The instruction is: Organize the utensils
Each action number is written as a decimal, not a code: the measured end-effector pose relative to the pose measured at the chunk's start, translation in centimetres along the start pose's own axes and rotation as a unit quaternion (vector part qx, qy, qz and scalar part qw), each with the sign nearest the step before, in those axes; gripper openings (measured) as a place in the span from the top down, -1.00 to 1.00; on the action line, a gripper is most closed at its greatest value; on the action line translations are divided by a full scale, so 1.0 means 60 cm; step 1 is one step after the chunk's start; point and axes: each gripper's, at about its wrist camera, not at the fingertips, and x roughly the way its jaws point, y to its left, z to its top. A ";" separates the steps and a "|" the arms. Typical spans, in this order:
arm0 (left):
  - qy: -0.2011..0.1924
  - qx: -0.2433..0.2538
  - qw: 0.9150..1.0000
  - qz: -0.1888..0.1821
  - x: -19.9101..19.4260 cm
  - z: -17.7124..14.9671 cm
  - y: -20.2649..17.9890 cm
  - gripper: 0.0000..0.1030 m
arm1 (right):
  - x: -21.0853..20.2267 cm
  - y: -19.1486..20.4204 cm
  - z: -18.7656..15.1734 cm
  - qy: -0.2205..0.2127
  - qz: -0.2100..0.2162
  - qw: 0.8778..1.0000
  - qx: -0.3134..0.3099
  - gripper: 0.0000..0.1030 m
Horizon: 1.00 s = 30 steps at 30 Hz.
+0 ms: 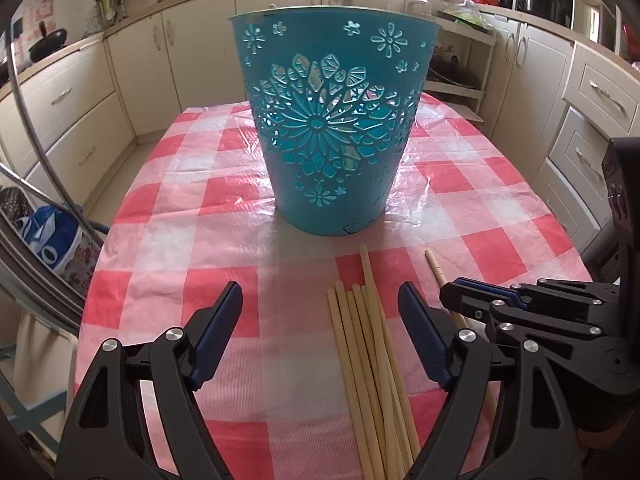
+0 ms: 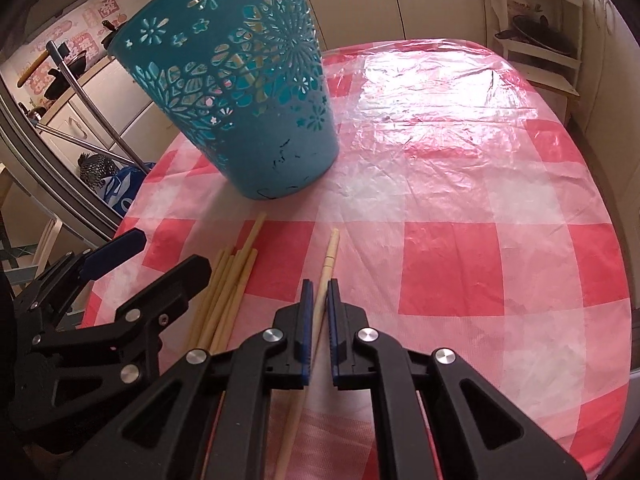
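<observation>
A teal plastic basket [image 1: 334, 120] stands upright on the table [image 1: 224, 216], which is covered by a red-and-white checked cloth under clear plastic film. The basket is round and narrows toward its base, and its wall is cut through with flower patterns, one large bloom in the middle and small ones scattered around it. Through the cut-outs in the right wrist view, at least one pale stick shows inside the basket [image 2: 240, 92].

On the near side of the basket, a short way from its base, lies a bundle of chopsticks [image 1: 368, 344]. They are plain, pale wood, thin and straight, lying side by side with their tips pointing toward the basket; one reaches further toward it than the others. To the right of the bundle, apart from it, lies a single chopstick [image 2: 326, 272] of the same pale wood, with a ringed groove near its tip, also pointing toward the basket.

The left gripper [image 1: 320, 316] is spread wide, nothing between its blue-padded fingers [image 1: 218, 332]. It hovers low on the near side of the basket, and the bundle runs under the gap between its fingers, closer to the right finger.

The right gripper [image 2: 318, 296] is narrowed around the single chopstick: the stick runs through the slim gap between its pads [image 2: 307, 320], and whether they press on it cannot be told. In the left wrist view this gripper [image 1: 456, 300] sits just right of the bundle, its tips over the single chopstick [image 1: 436, 270].
</observation>
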 end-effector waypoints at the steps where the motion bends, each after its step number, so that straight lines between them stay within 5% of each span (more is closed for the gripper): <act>1: 0.006 0.006 1.000 0.000 0.005 0.002 -0.003 -0.28 | 0.000 -0.002 0.000 0.002 0.004 1.000 0.004 0.86; 9: 0.040 0.034 0.999 -0.009 0.033 -0.006 -0.023 0.08 | -0.003 -0.016 0.000 0.012 0.028 0.999 0.020 0.86; 15: 0.053 0.024 0.998 -0.035 0.042 0.000 -0.020 0.89 | -0.010 -0.023 -0.002 0.011 0.029 0.999 0.019 0.86; 22: 0.060 -0.046 0.991 -0.107 0.031 0.006 0.023 0.92 | -0.006 -0.020 -0.001 0.010 0.030 0.999 0.020 0.86; 30: 0.037 -0.084 0.965 -0.247 -0.048 0.026 0.069 0.94 | -0.006 -0.021 0.000 0.009 0.030 0.999 0.021 0.86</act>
